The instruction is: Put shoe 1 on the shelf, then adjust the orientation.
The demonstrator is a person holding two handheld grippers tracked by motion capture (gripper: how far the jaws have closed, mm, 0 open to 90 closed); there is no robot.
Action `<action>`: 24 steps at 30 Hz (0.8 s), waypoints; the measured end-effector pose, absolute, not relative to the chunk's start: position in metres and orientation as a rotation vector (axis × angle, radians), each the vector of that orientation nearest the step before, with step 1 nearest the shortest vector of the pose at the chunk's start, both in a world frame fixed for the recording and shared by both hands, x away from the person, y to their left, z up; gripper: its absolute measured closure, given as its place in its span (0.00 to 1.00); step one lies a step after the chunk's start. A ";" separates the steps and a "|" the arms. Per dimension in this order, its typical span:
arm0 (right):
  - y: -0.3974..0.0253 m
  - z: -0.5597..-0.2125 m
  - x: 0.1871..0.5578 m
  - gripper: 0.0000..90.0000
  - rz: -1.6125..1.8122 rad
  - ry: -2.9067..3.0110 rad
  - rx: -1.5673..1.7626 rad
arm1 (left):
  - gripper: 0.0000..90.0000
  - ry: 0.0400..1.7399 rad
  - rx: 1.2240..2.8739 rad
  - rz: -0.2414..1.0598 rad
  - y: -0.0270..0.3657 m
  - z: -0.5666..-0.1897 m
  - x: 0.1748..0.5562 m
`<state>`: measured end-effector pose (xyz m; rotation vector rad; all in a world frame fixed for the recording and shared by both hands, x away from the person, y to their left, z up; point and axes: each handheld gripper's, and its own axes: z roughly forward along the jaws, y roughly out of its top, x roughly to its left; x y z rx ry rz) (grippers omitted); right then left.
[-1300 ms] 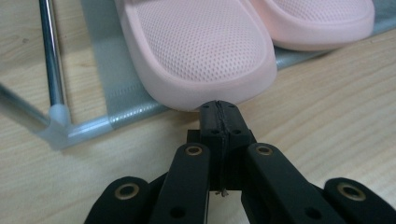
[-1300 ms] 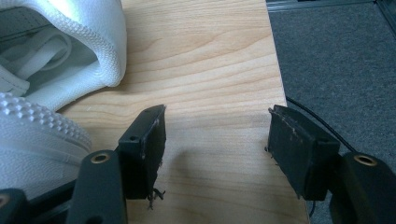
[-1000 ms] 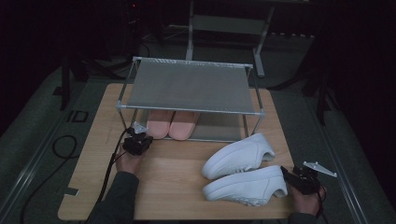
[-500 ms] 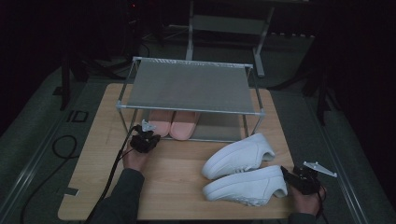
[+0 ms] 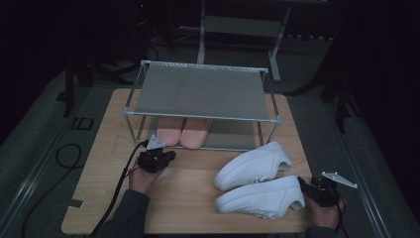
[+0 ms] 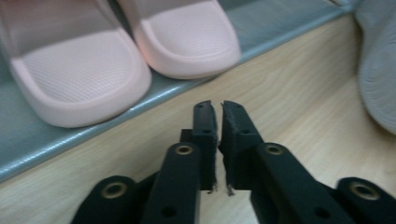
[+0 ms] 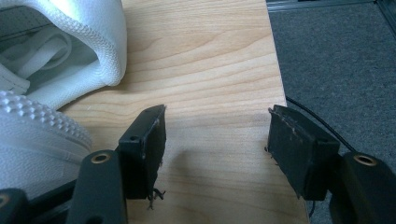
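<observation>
High view: a metal shoe rack (image 5: 200,94) is being shown at the centre of the wooden surface (image 5: 193,183), with a pair of pink slippers (image 5: 184,131) lying on its lower shelf. The left gripper (image 5: 168,154) is being held at lower left of centre, just in front of the slippers. Two white sneakers (image 5: 260,186) are lying at lower right, and the right gripper (image 5: 303,184) is being held just beside the heel of the nearer one.

Left gripper view: the jaws are being held nearly together, gripping nothing, with the slippers (image 6: 116,56) lying in the upper left of the frame on the grey shelf.

Right gripper view: the jaws are being held wide apart over bare wood, with the sneakers (image 7: 51,70) sitting at the left edge of the frame, outside the jaws.
</observation>
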<state>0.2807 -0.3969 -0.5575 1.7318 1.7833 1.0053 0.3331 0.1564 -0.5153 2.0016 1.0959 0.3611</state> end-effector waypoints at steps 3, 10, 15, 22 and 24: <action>-0.397 -0.558 0.281 0.40 1.005 1.783 1.732 | 0.84 1.079 1.998 0.347 0.154 -0.513 0.328; -0.397 -0.558 0.281 0.40 1.003 1.786 1.729 | 0.73 1.044 1.982 0.296 0.149 -0.508 0.320; -0.397 -0.557 0.281 0.40 1.003 1.787 1.727 | 0.71 1.019 1.989 0.283 0.142 -0.504 0.316; -0.396 -0.557 0.279 0.46 0.987 1.803 1.713 | 0.70 0.942 2.004 0.286 0.128 -0.495 0.303; -0.395 -0.556 0.279 0.49 0.969 1.819 1.703 | 0.71 0.921 2.010 0.282 0.124 -0.494 0.299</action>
